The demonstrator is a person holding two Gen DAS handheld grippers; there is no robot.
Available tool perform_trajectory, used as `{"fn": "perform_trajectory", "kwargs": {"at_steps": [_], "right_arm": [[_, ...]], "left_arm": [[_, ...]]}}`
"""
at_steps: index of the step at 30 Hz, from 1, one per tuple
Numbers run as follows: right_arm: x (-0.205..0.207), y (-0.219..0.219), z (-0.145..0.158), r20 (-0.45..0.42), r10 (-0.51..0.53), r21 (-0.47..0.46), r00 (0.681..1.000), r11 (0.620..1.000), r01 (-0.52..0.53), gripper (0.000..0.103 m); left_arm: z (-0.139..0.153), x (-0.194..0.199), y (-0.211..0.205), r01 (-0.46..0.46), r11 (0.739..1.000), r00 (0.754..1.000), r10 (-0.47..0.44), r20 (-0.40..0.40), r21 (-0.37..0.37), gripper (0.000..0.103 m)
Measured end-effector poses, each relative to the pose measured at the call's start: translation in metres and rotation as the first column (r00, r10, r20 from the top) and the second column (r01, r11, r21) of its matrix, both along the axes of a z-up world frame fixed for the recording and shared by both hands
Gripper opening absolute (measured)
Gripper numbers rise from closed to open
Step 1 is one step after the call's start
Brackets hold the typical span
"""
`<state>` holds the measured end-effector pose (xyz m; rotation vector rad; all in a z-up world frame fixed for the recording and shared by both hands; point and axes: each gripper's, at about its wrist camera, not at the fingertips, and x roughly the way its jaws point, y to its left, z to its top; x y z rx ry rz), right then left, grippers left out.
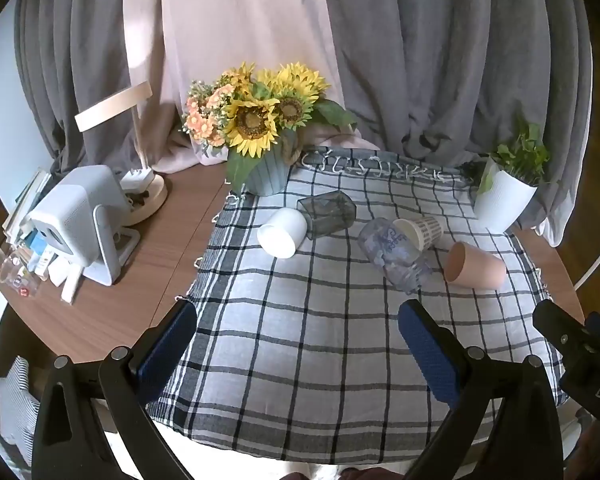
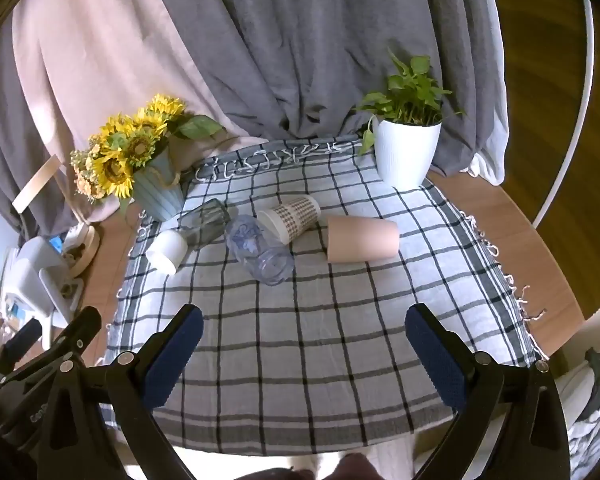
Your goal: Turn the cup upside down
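Observation:
Several cups lie on their sides on a checked cloth (image 1: 300, 340): a white cup (image 1: 283, 233) (image 2: 167, 251), a grey glass (image 1: 327, 214) (image 2: 203, 222), a clear printed glass (image 1: 396, 254) (image 2: 258, 250), a patterned paper cup (image 1: 418, 232) (image 2: 290, 218) and a pink cup (image 1: 476, 271) (image 2: 362, 239). My left gripper (image 1: 298, 320) is open and empty, over the cloth's near part. My right gripper (image 2: 304, 322) is open and empty, also well short of the cups.
A sunflower vase (image 1: 260, 136) (image 2: 156, 184) stands at the cloth's back left, a white plant pot (image 1: 502, 200) (image 2: 406, 152) at the back right. A white device (image 1: 80, 216) and small clutter sit on the wooden table (image 1: 148, 264) at left. Curtains hang behind.

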<state>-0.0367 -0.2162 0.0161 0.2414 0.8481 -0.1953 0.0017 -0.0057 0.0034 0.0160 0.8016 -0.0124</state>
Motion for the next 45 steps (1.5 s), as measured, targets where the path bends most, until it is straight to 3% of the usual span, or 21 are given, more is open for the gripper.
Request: {"fn": "perform_trajectory", "kwargs": {"at_steps": [45], "right_arm": [[0.004,-0.001,-0.001,-0.006,0.001,0.002,1.0,1.0,-0.001,0.102]], "left_arm": [[-0.009,-0.003,0.005,0.001,1.0,1.0,-0.001,-0.011,-0.007,0.103]]}}
